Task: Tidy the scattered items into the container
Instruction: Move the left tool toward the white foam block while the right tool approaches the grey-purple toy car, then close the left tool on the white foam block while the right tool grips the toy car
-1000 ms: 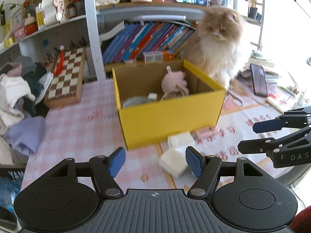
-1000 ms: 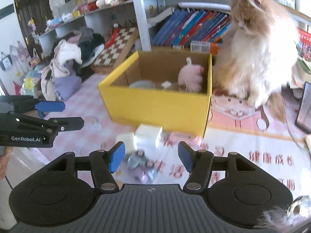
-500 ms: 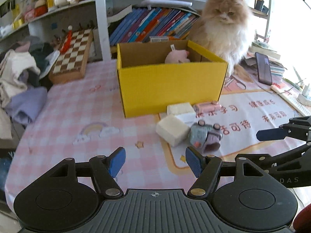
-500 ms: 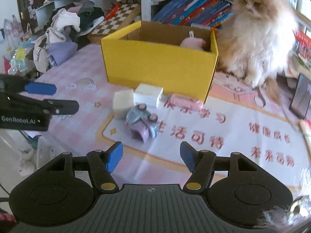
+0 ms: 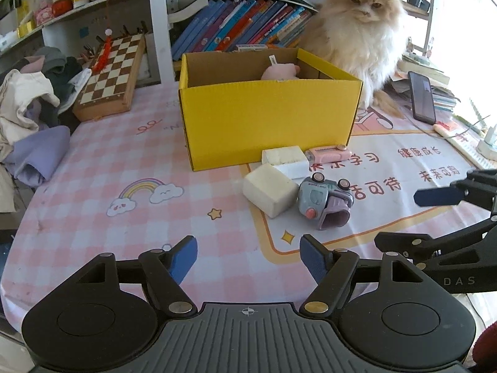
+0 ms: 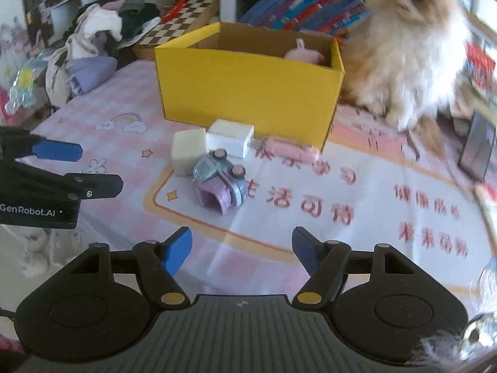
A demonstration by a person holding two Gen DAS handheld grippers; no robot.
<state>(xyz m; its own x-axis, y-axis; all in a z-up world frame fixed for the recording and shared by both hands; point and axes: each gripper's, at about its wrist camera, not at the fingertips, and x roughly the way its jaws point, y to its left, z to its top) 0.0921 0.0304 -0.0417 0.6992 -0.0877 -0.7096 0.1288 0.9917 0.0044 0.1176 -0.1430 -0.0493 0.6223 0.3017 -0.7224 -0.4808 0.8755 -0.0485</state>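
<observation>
**Four small things are left in front of the yellow box**

A table point(image 5: 93, 171) with a pink checked cloth is seen in both views. A fluffy cat point(image 5: 363, 28) is sitting at the far right corner of the yellow cardboard box point(image 5: 270, 121), which is standing open in the middle of the table. A pink plush toy point(image 5: 279, 73) is seen inside the box, near its back wall.

A chessboard point(image 5: 111, 71) is leaned at the far left, beside a pile of clothes point(image 5: 28, 115).

The scattered things are lying close together just before the front wall of the box: a cream block point(image 5: 269, 190), a white block point(image 5: 285, 158) behind it, a toy car point(image 5: 324, 203) lying tipped over and touching the cream block, and a small pink case point(image 5: 327, 153) beside the white block.

The left gripper point(image 5: 248, 259) is held above the cloth, near the things, and its jaws are opening with nothing between them. The right gripper point(image 6: 242, 250) is held likewise, its jaws opening and empty.
</observation>
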